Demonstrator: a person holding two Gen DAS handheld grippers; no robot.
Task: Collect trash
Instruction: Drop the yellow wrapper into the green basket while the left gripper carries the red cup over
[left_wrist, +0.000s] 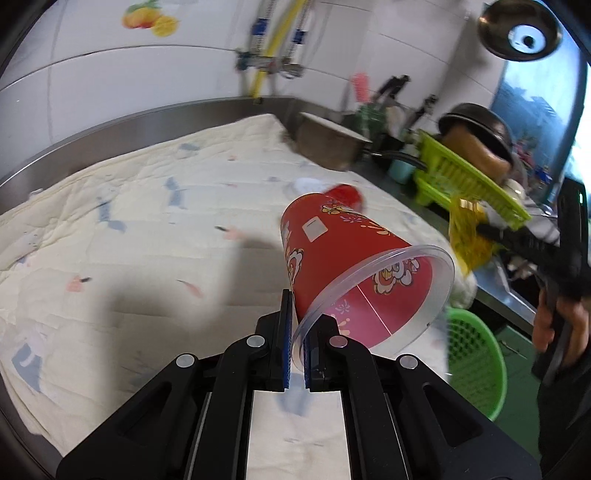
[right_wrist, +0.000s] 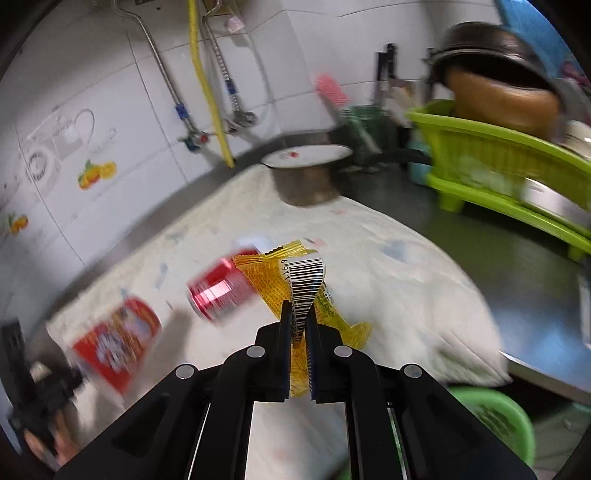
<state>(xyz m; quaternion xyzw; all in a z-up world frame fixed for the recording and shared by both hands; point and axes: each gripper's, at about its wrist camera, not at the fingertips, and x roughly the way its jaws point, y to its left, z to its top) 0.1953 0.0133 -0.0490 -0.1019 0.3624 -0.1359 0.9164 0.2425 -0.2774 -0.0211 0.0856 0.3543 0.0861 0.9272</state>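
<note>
Left hand-held gripper (left_wrist: 295, 332) pinches the red cup's (left_wrist: 343, 258) rim, right hand-held gripper (right_wrist: 298, 325) clamps the yellow wrapper (right_wrist: 280, 280), both lifted clear for dropping into the green basket (left_wrist: 476, 354) beside the table (right_wrist: 535, 280).

Steel tabletop (right_wrist: 498, 266) ran along the tiled wall, mostly covered by a cream quilted cloth (left_wrist: 129, 229) with faint blue and pink prints. On the cloth lay a red can (right_wrist: 218, 291) on its side, blurred. A metal pot (right_wrist: 306, 177) with a white lid stood at the cloth's far edge. A lime-green dish rack (right_wrist: 509, 173) stood on bare steel beside it.
</note>
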